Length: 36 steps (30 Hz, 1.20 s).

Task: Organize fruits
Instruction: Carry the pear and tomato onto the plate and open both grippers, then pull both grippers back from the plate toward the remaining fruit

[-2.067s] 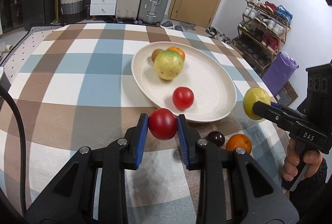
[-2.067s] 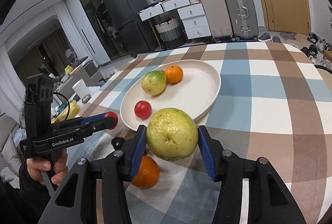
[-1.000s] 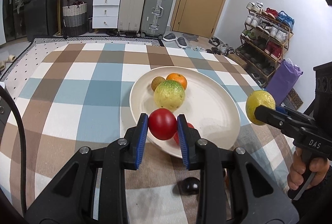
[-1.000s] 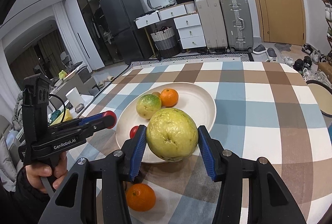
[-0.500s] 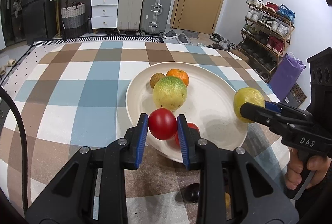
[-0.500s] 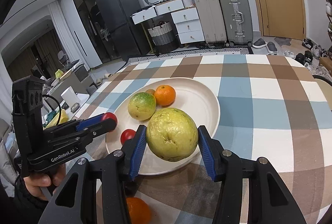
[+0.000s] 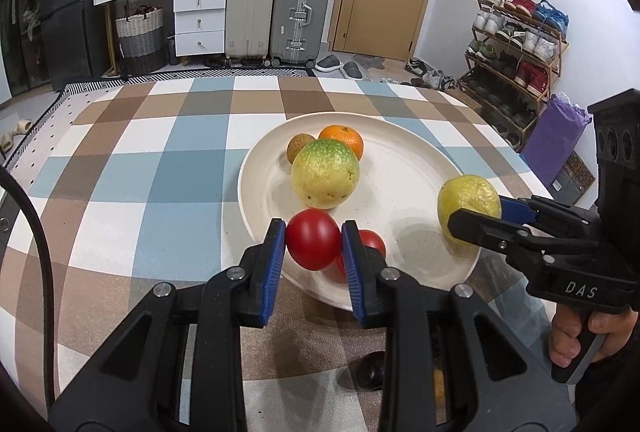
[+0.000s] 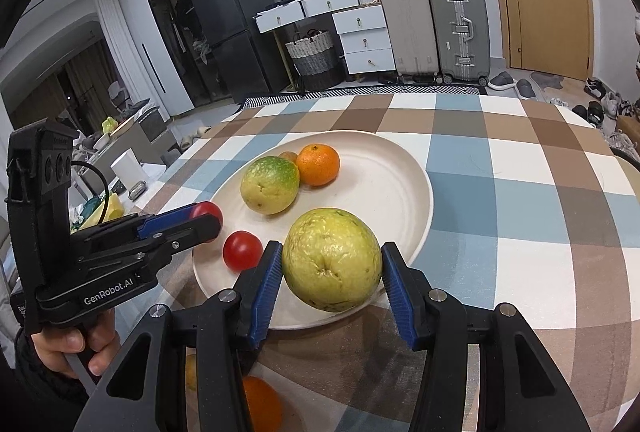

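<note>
On the plate [image 7: 404,168] we see four fruits already placed. The left tool [image 7: 313,246] grips a red tomato [image 7: 313,245] over its near rim, and the right tool [image 8: 331,264] a yellow guava [image 8: 331,259]. An orange [image 8: 260,408] and a dark plum [image 7: 370,372] remain on the tabletop [image 7: 132,160] before the plate.

Both wrist fisheyes look forward and downward along their own fingers, close over the checkered table [image 7: 120,168]. Left wrist view faces the cream plate [image 7: 416,168] from its near left, right wrist view from its near right; both share it and each sees the other gripper.
</note>
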{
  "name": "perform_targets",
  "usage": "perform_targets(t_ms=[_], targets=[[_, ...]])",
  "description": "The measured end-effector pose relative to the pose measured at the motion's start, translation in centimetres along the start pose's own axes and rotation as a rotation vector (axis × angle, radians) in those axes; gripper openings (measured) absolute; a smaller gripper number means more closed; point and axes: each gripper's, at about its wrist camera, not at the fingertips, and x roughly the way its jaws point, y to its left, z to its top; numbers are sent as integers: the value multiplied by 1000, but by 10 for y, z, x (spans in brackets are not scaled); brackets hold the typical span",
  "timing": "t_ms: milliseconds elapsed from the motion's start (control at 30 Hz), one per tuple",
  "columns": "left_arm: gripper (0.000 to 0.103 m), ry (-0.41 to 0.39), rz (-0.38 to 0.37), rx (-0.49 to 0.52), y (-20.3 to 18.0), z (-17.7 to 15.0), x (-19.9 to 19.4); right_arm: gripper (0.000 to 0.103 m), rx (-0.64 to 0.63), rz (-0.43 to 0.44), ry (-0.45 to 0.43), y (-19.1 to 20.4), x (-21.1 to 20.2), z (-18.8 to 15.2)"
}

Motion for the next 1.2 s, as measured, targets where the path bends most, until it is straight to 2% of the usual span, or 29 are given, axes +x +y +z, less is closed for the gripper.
perform_targets(t_ms=[367,567,667,733,933,967,1000,1033,1067,1200], targets=[[26,18,2,4,-3,-2,3,51,-23,-11,9,3,4,0],[26,20,0,12,-3,-2,2,51,-48,-123,-42,0,-4,4],[26,19,0,16,-4,-3,1,52,-30,-122,-55,-6,-11,8],[26,19,2,17,-4,-3,0,54,-21,-120,-65,-9,-15,9],[29,22,-1,23,-3,-4,-4,73,-28,-103,-74,-7,-22,8],[35,18,-1,24,-3,-4,-7,77,-31,-98,-75,-6,-23,8],[48,18,8,27,-3,-5,-9,82,-35,-93,-74,-4,-24,7],[55,16,18,27,-3,-6,-10,85,-36,-89,-75,-3,-25,6],[67,5,36,26,-2,-8,-13,88,-34,-85,-75,-2,-26,6],[81,1,37,9,1,-13,-25,95,-44,-76,-73,4,-30,3]])
